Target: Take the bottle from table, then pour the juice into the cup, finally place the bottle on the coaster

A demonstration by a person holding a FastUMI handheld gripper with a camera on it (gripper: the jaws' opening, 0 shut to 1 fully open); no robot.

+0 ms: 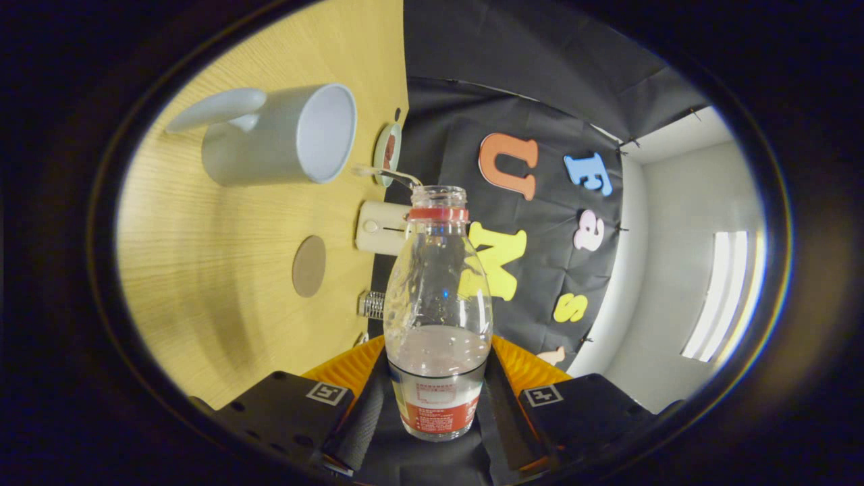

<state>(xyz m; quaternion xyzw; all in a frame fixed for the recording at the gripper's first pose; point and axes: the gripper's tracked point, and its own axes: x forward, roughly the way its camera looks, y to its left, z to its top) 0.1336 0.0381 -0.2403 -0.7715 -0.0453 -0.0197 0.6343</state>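
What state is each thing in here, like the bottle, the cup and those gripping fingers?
bottle: uncapped, held between the fingers, tipped sideways relative to the table, a little liquid pooled near its base.
cup: standing on the table, mouth open, looks empty.
coaster: flat on the table, nothing on it.
gripper: shut on the bottle.

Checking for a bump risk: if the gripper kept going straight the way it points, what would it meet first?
Probably the black cloth wall. The gripper has its fingers shut on the bottle, whose mouth points that way; depth is unclear.
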